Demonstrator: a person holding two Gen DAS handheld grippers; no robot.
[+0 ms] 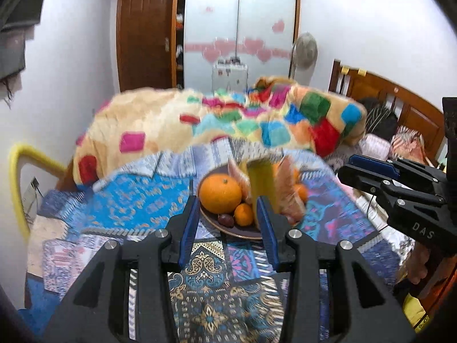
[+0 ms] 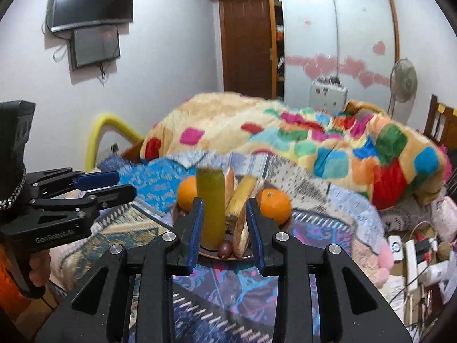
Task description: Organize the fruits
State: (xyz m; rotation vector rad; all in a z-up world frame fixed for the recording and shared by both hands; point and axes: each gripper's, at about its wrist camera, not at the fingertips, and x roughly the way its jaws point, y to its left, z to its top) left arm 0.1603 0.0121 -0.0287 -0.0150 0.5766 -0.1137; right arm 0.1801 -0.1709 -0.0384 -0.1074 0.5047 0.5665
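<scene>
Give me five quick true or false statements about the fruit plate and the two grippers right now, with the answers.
1. The plate sits on a patterned bedspread. True.
2. The left gripper is holding an orange. False: nothing is between its fingers.
3. A small dark fruit lies at the plate's near edge. True.
4. The plate holds only oranges. False: besides the big orange it also carries a tall yellow-green piece and other pieces.
5. The right gripper is clamped on the plate. False: its jaws are apart and empty, short of the plate.
</scene>
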